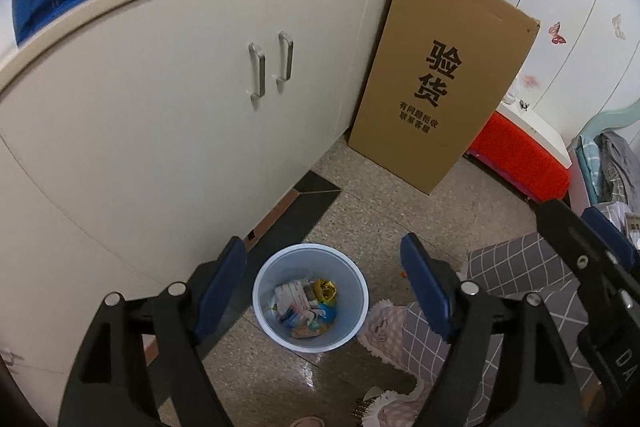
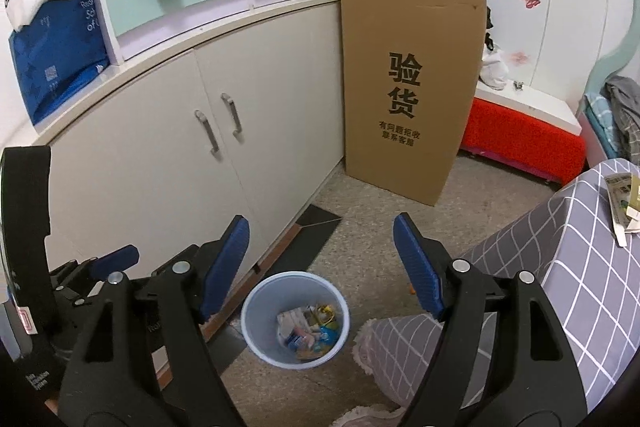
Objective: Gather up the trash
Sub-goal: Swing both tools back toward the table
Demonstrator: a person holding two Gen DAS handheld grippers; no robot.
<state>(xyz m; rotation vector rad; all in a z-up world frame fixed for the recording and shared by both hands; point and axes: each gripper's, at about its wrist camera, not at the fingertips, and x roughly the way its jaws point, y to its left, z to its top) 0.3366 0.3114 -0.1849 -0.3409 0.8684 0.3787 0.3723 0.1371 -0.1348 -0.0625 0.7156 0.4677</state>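
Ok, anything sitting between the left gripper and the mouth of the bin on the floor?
Nothing visible. The left gripper is open and empty above the pale blue wastebasket, whose mouth is uncovered, with wrappers already inside. The checked grey cover hangs beside the rim, not over it.
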